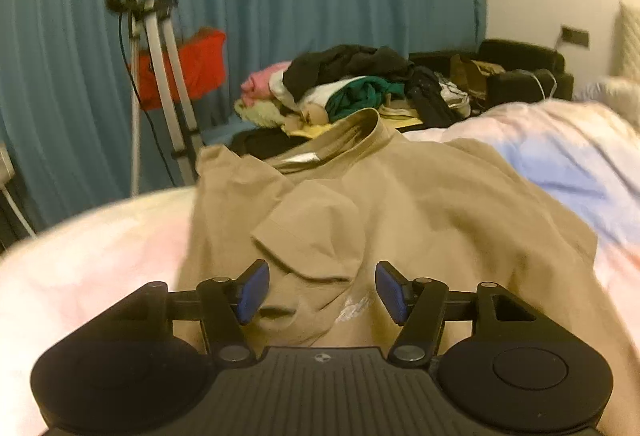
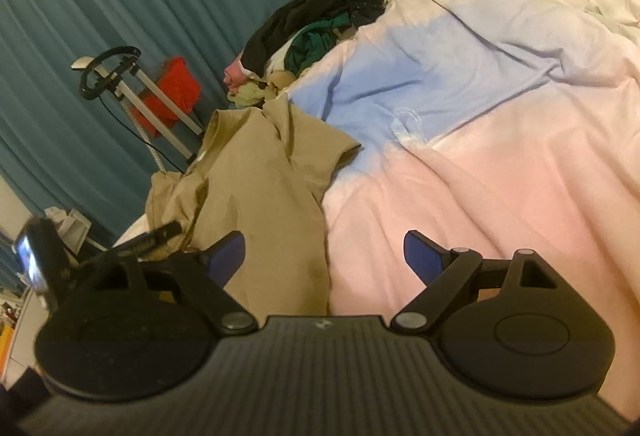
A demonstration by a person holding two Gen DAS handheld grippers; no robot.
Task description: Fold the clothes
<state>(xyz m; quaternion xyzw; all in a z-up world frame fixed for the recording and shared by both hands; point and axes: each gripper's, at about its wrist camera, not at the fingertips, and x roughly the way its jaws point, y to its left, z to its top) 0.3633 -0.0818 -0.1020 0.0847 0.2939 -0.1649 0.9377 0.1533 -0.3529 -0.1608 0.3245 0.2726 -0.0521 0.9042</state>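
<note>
Tan shirt: lies crumpled on pink-and-blue duvet. Left claw: released, pads apart above the fabric. Right claw: spread wide, grasping nothing, at the shirt's edge.

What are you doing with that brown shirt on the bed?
A person is folding clothes with two hand-held grippers. The tan cotton T-shirt lies on the pink and blue duvet, one sleeve already folded in. The left gripper is open just above the shirt, holding nothing. The right gripper is open too, over the shirt's edge. A heap of unfolded clothes waits behind.
</note>
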